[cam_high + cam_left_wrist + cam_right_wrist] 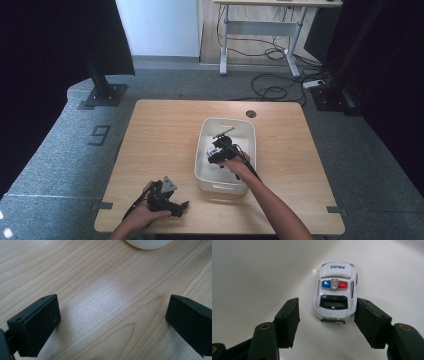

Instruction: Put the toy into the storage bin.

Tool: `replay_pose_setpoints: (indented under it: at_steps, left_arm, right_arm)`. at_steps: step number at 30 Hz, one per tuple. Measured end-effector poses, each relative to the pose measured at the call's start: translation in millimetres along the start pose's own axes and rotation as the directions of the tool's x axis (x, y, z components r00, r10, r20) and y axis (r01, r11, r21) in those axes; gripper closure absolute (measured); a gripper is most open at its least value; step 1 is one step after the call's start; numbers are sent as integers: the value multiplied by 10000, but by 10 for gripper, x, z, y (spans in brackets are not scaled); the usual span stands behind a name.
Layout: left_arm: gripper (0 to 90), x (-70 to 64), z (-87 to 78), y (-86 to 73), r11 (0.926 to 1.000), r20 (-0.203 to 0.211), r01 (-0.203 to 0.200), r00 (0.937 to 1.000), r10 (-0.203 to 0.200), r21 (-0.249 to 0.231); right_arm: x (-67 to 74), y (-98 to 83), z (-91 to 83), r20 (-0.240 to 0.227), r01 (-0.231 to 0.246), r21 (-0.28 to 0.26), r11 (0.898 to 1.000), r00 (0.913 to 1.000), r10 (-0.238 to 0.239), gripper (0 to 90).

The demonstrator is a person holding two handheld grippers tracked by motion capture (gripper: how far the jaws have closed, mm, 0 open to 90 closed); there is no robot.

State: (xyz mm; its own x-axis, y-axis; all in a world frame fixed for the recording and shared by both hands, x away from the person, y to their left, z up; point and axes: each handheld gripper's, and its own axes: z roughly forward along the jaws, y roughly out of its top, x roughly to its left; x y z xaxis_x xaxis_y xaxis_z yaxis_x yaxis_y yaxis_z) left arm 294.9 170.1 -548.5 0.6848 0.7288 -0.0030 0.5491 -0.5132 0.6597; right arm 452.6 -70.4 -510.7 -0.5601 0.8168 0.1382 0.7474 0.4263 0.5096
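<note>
Hands are coming in from the near edge of the wooden table in the high view. The left gripper is lying low over the near left part of the tabletop, held in the person's left hand, with its grey three-cornered plate facing up. In the left gripper view its two black jaws are standing wide apart with nothing but bare wood grain between them, and the rounded white corner of the bin is showing at the top edge.

Farther in, the right forearm is reaching diagonally up to the white plastic bin, which is sitting near the middle of the table. The right gripper is pointing down inside the bin, over its left half. In the right gripper view the jaws are standing apart on either side of a small white police car, which is resting on the bin's pale floor with its roof up. The car's rear end is sitting between the jaw tips; the right jaw is looking very close to the car's side, the left jaw is showing a clear gap, and neither pad is pressing on it. A red and blue light bar is crossing the roof.

Beyond the gripper, a thin dark rod-like piece is lying toward the far end of the bin; what it is cannot be told.
</note>
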Motion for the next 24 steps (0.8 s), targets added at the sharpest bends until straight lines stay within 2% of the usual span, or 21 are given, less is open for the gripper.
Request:
replay_pose_setpoints:
  at_steps: [4, 7, 12, 17, 24]
  left_arm:
    - [0, 0, 0, 1, 10000, -3, -10, 10000, 10, 6]
    - [0, 0, 0, 1, 10000, -3, -9, 10000, 9, 7]
    - [0, 0, 0, 1, 10000, 0, -9, 10000, 9, 5]
    - [0, 1, 2, 2, 10000, 23, -7, 10000, 7, 4]
    - [0, 0, 2, 2, 10000, 19, 2, 10000, -2, 1]
  right_arm:
    - [37, -4, -3, -533, -93, 85, 9999, 9985, 98, 377]
    - [81, -5, -2, -576, -31, 76, 10000, 9983, 36, 375]
    - [51, -2, -10, -591, -104, 51, 9999, 9982, 107, 382]
    - [25, -1, -96, -667, -105, -292, 9995, 9977, 85, 370]
    - [4, -17, -285, -598, -75, -1167, 9931, 9982, 5, 348]
